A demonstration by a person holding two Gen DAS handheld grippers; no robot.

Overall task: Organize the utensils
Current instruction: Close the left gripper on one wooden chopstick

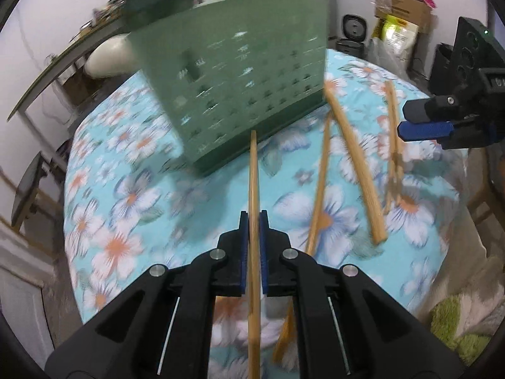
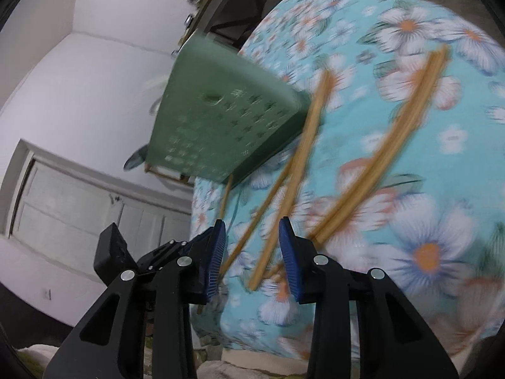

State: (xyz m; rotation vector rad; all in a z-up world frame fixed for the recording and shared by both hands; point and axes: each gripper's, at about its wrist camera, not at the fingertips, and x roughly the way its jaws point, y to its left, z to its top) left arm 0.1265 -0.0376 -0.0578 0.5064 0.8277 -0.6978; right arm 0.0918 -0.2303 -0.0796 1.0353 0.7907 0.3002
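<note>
Wooden utensils: one clamped in left gripper (image 1: 253, 218), three (image 1: 356, 170) on tablecloth (image 1: 132, 208).

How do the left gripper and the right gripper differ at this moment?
The left gripper is shut on a wooden stick, whereas the right gripper stands open with nothing pressed between its fingers. The left one points toward the green basket; the right one looks over loose sticks lying on the floral tablecloth. Both have black bodies and blue pads.
</note>
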